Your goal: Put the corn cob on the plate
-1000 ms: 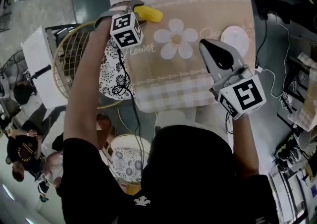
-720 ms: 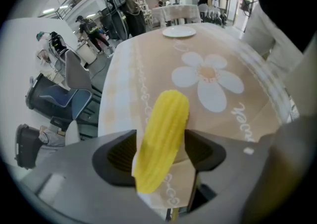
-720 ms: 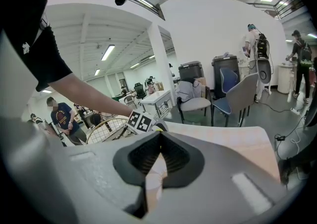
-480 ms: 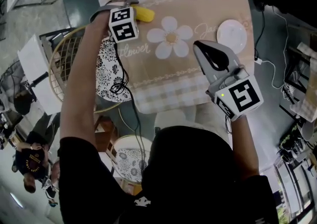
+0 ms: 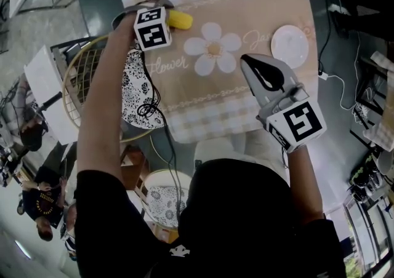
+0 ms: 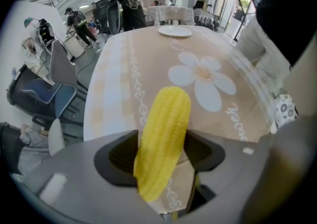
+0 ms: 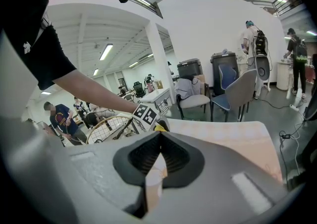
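- Left gripper (image 6: 161,158) is recorded as clamped on the corn cob (image 6: 166,119). The yellow cob is gripped near one end and juts forward past the jaws.
- In the head view, the cob is located at the far left corner of the table, over the beige tablecloth (image 5: 246,104) and just left of the printed white flower (image 5: 213,56).
- Contact between cob and cloth cannot be determined.
- The white plate (image 5: 290,47) is noted on the cloth's right side, well apart from the cob.
- Right gripper (image 7: 158,143) is held over the near right part of the cloth, its jaws pressed together on each other.
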The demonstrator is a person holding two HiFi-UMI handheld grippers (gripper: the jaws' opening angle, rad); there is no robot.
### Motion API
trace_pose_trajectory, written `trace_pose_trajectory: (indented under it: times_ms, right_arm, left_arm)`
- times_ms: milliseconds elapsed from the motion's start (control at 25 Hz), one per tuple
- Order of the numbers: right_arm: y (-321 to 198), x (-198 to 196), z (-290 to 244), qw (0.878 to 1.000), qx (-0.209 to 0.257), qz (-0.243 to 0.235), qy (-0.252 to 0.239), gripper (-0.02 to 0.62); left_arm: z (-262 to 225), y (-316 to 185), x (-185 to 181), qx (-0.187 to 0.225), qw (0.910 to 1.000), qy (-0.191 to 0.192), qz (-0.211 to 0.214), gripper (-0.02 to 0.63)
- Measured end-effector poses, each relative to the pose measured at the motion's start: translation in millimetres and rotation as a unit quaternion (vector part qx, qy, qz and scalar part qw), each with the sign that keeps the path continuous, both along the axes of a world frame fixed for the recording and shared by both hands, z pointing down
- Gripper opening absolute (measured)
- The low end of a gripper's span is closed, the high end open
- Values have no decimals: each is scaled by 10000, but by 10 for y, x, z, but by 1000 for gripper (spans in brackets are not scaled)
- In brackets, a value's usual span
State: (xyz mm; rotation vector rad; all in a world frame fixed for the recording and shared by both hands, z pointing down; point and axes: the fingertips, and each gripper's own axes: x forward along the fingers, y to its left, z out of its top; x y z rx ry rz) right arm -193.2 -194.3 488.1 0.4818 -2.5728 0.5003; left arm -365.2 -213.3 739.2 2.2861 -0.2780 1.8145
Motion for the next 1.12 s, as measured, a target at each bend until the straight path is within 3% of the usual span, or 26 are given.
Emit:
trace_pose_trajectory:
  times_ms: [280,400,560,840,1120]
  right_arm:
    - [-5,30,-51,10000,70,0,0,2]
    - [-16,82,-48,10000,66,38,4,2]
    - [-6,157,-9,9999,28,101,28,3]
    - [-49,248,-71,9998,96,168,-24,2]
    - [-82,455,-116,9994,151,323,-44,2]
  left_arm:
    - [-34,-13,10,-203,9997,-106,-57,293]
    - [-182,-142,12,-84,9994,-165,-290,288]
    - [-109,35,140,-484,9985,-35,-271,285]
    - [-282,-75,163,-335,9991,-223,-149,281]
    - [-402,-182,408,-234,9995,-227,36,279]
